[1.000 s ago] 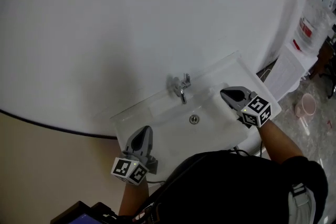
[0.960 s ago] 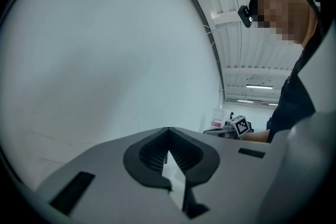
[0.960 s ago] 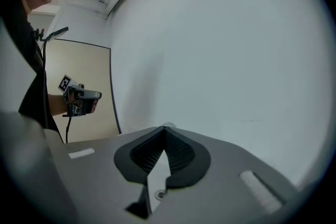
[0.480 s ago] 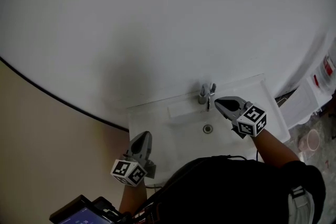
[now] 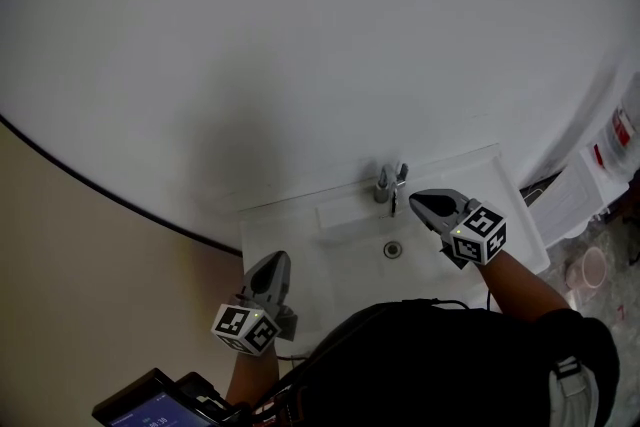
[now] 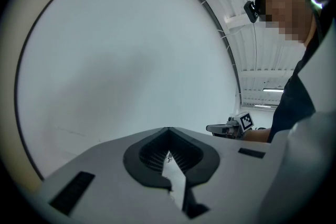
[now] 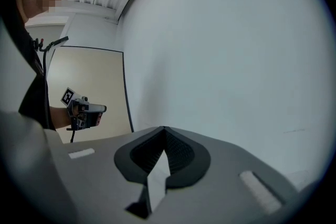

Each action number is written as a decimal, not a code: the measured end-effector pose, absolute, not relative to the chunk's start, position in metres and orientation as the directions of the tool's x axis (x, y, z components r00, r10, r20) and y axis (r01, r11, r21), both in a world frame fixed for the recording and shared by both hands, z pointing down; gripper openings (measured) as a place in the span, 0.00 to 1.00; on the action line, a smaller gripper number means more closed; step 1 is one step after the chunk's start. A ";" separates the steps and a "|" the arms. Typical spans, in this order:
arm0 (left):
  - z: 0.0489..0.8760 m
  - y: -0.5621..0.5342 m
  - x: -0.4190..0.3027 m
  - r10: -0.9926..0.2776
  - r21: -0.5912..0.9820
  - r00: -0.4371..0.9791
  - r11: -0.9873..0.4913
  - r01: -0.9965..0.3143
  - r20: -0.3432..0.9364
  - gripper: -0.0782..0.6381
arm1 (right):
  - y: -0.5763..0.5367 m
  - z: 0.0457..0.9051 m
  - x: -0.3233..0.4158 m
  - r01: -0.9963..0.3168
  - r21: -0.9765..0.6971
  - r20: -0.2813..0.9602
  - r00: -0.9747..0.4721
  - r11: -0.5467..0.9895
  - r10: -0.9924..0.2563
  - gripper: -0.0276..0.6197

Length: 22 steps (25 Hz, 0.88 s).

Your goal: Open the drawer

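We look down on a white washbasin (image 5: 275,223) set against a white wall. Its chrome tap (image 5: 390,183) stands on the back ledge just left of the right gripper (image 5: 418,201), and the round drain (image 5: 393,250) lies in the bowl below that gripper's tips. The left gripper (image 5: 277,261) is at the basin's near left corner. Well right of the right gripper, a pink cup (image 5: 583,267) stands on the speckled floor (image 5: 607,237).
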<state>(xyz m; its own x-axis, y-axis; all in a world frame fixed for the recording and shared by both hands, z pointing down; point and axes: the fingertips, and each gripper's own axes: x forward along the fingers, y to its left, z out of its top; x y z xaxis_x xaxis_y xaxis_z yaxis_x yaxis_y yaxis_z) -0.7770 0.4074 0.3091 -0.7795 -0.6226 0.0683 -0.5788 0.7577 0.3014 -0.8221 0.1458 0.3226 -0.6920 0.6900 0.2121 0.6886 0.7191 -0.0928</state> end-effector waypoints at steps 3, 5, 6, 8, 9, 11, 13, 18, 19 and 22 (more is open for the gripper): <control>0.310 0.402 -0.778 -0.632 0.301 -0.772 0.751 -0.588 0.071 0.10 | 0.139 0.323 -0.820 0.678 -0.086 0.208 -0.705 0.730 0.678 0.04; 0.313 0.398 -0.774 -0.638 0.298 -0.767 0.747 -0.594 0.069 0.10 | 0.136 0.325 -0.815 0.674 -0.080 0.202 -0.710 0.734 0.674 0.04; 0.313 0.396 -0.773 -0.640 0.297 -0.765 0.746 -0.597 0.069 0.10 | 0.134 0.325 -0.814 0.673 -0.077 0.201 -0.712 0.736 0.672 0.04; 0.312 0.395 -0.774 -0.643 0.294 -0.763 0.743 -0.601 0.068 0.10 | 0.132 0.324 -0.814 0.669 -0.075 0.201 -0.716 0.739 0.668 0.04; 0.311 0.395 -0.777 -0.644 0.294 -0.762 0.743 -0.602 0.068 0.10 | 0.132 0.323 -0.816 0.667 -0.075 0.201 -0.718 0.741 0.667 0.04; 0.310 0.396 -0.778 -0.645 0.292 -0.761 0.742 -0.604 0.066 0.10 | 0.131 0.323 -0.816 0.665 -0.074 0.201 -0.720 0.743 0.664 0.04; 0.310 0.394 -0.775 -0.646 0.290 -0.760 0.741 -0.606 0.064 0.10 | 0.130 0.324 -0.812 0.664 -0.074 0.198 -0.722 0.744 0.663 0.04; 0.309 0.389 -0.773 -0.649 0.290 -0.758 0.739 -0.608 0.065 0.10 | 0.126 0.322 -0.810 0.665 -0.070 0.195 -0.722 0.744 0.664 0.04; 0.309 0.389 -0.773 -0.649 0.290 -0.758 0.739 -0.608 0.066 0.10 | 0.127 0.322 -0.810 0.666 -0.070 0.194 -0.722 0.743 0.665 0.04; 0.311 0.391 -0.773 -0.647 0.290 -0.760 0.741 -0.606 0.066 0.10 | 0.128 0.323 -0.809 0.667 -0.068 0.194 -0.721 0.742 0.665 0.04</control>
